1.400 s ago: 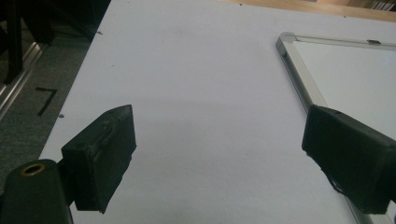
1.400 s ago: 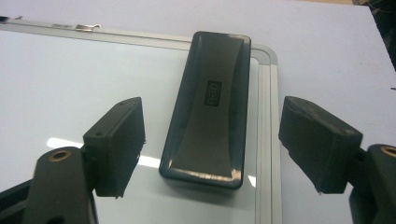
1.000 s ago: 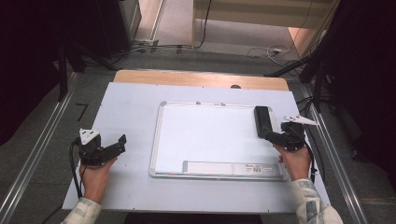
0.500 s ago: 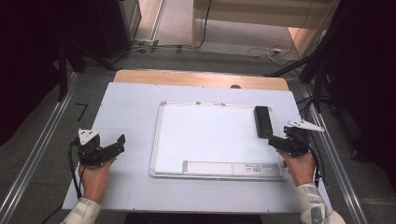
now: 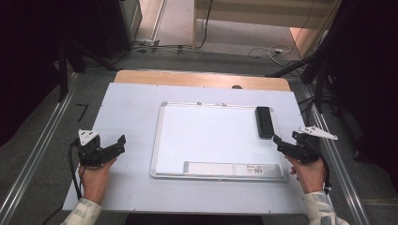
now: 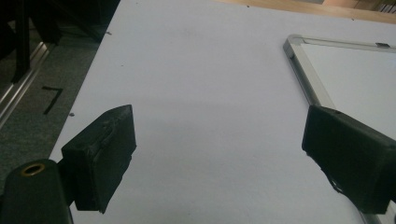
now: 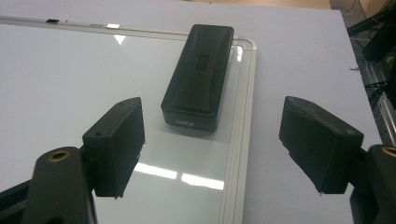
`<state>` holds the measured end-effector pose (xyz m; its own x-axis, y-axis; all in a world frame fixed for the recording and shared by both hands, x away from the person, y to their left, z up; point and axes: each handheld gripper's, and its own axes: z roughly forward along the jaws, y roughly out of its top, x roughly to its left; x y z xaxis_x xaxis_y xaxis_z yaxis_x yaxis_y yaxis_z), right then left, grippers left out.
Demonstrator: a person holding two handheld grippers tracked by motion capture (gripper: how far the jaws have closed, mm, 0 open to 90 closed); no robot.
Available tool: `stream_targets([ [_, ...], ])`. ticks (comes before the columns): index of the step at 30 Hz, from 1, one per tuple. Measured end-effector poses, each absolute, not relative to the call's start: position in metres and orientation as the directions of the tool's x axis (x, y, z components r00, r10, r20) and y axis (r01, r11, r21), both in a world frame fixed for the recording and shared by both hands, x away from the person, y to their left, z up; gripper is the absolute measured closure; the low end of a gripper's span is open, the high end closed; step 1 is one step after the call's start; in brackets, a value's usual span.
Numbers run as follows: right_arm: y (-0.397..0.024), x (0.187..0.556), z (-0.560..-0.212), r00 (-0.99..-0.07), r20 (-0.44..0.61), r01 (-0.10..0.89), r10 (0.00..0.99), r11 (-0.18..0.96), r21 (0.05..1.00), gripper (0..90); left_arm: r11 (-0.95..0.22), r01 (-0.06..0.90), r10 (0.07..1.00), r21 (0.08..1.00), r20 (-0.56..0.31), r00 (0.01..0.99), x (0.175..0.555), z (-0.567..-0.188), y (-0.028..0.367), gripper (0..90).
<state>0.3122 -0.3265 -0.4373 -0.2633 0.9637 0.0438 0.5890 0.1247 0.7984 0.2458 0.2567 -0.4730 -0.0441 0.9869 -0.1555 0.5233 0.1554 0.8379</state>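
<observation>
A silver-framed whiteboard (image 5: 211,136) lies flat in the middle of the pale table. A black rectangular eraser (image 5: 264,122) rests on its upper right corner, lengthwise along the frame. My right gripper (image 5: 278,144) hovers just off the board's right edge, a little nearer me than the eraser, open and holding nothing. In the right gripper view the eraser (image 7: 201,74) lies ahead of the spread jaws of the right gripper (image 7: 215,116), apart from both. My left gripper (image 5: 122,144) sits over bare table left of the board, open. The left gripper (image 6: 219,135) faces the whiteboard's corner (image 6: 355,70).
A long label strip (image 5: 227,168) runs along the whiteboard's near edge. A wooden strip (image 5: 202,78) borders the table's far side. Metal rails (image 5: 37,154) flank the table, and cables lie on the floor beyond it.
My right gripper has drawn back from the eraser toward me and slightly right. The eraser stays on the board. The left gripper has not moved.
</observation>
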Motion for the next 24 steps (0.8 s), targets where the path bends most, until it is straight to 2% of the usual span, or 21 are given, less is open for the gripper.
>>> stream_targets([
  [24,-0.353,0.289,-0.44,-0.227,0.047,0.59,0.973,0.099,0.801,21.1,0.177,0.509,0.984,0.842,-0.168,-0.065,0.245,-0.472,0.262,10.3],
])
